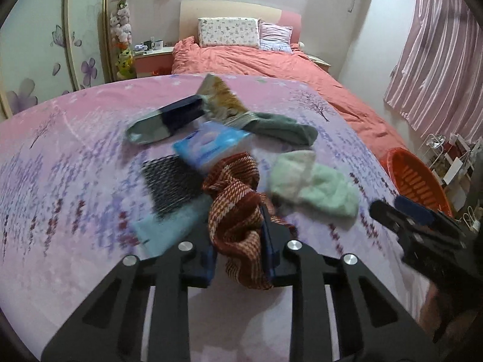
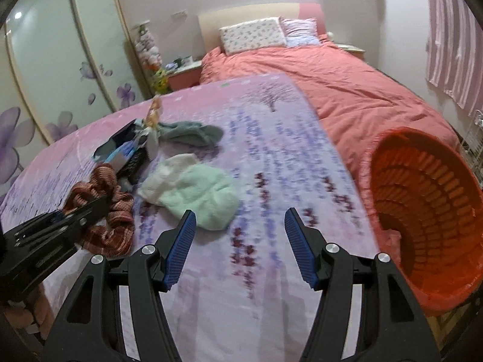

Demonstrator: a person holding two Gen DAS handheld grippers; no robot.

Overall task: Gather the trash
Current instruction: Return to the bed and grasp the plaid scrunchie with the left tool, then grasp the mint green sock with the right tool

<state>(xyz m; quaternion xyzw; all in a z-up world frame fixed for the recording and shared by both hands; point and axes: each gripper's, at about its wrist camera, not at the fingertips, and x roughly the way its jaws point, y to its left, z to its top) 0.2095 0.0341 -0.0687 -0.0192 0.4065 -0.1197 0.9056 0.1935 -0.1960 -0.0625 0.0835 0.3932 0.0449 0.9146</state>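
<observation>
A crumpled red-and-cream checked woven cloth [image 1: 238,211] lies bunched near the front edge of the lilac floral bedsheet [image 1: 75,181], beside a pale mint fluffy cloth [image 1: 320,193]. A tilted orange slatted plastic basket [image 2: 422,199] sits off the sheet's right edge

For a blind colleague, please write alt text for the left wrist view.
The left gripper is shut on a red-brown checked woven cloth lying on a lilac flowered bedsheet, among socks and a blue tissue pack. The right gripper hovers near an orange plastic basket.
</observation>
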